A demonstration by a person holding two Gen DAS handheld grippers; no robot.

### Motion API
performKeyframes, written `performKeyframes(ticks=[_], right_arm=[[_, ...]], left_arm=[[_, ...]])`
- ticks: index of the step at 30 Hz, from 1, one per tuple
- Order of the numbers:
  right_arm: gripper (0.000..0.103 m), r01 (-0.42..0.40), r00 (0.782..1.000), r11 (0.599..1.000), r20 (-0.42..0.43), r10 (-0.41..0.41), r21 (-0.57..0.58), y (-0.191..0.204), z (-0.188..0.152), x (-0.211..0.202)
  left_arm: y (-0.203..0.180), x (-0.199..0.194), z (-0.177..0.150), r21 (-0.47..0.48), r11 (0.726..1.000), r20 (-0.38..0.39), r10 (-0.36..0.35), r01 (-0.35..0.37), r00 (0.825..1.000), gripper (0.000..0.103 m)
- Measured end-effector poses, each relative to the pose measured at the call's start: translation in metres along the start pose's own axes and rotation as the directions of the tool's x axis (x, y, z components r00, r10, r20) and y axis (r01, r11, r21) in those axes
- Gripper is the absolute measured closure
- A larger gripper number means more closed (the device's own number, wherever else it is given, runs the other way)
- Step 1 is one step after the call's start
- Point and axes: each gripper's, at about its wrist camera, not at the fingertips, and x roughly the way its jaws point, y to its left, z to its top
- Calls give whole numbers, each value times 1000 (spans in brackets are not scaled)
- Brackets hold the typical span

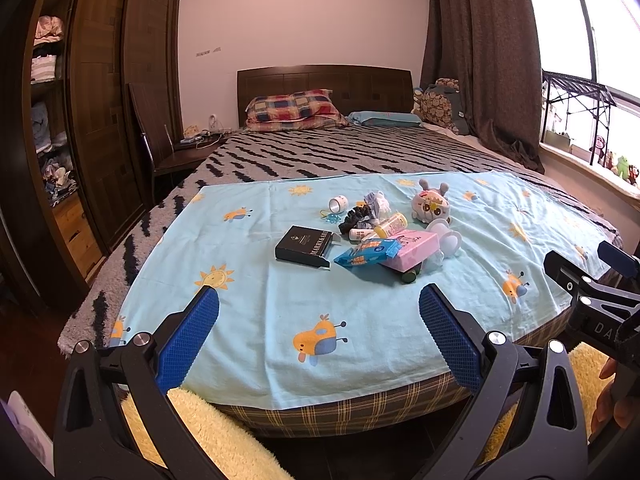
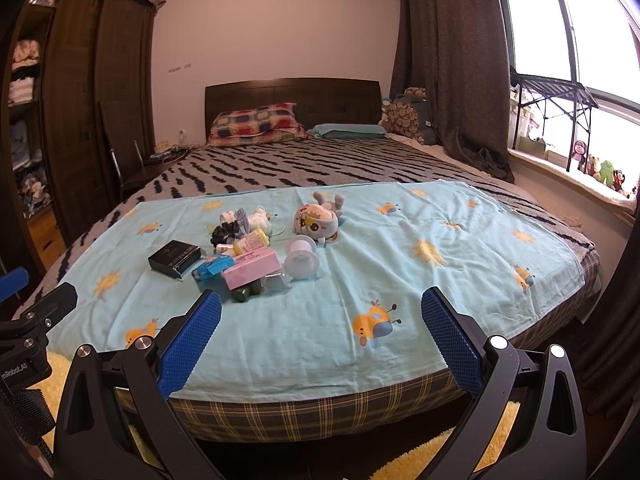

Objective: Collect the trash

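A heap of small items lies on a light blue sheet [image 1: 280, 320] at the foot of the bed: a black box [image 1: 303, 246], a blue wrapper [image 1: 366, 253], a pink box [image 1: 408, 249], a yellow bottle [image 1: 391, 225], a white spool [image 1: 444, 236] and a grey plush toy [image 1: 430, 203]. The same heap shows in the right wrist view: the black box [image 2: 174, 259], the pink box [image 2: 251, 268], the spool [image 2: 302, 258], the plush toy [image 2: 316, 219]. My left gripper [image 1: 318, 300] and right gripper [image 2: 320, 300] hang open short of the bed's edge, nothing between their fingers.
A dark wardrobe [image 1: 100, 120] and a chair [image 1: 156, 148] stand left of the bed. Curtain [image 1: 480, 60] and a window sill with toys [image 1: 616, 168] lie to the right. A yellow fluffy rug [image 1: 216, 436] covers the floor under the grippers. Pillows [image 1: 292, 110] sit by the headboard.
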Motion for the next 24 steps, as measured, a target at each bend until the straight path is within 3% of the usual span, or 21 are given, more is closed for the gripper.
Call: performKeyframes(ticks=[15, 24], right_arm=[[3, -19, 1000, 1000, -13, 19, 10, -3, -2, 5], [3, -37, 997, 999, -64, 39, 35, -9, -10, 33]], left_arm=[[4, 8, -3, 6, 1000, -18, 11, -11, 1000, 8], [9, 30, -13, 46, 998, -48, 34, -32, 998, 8]])
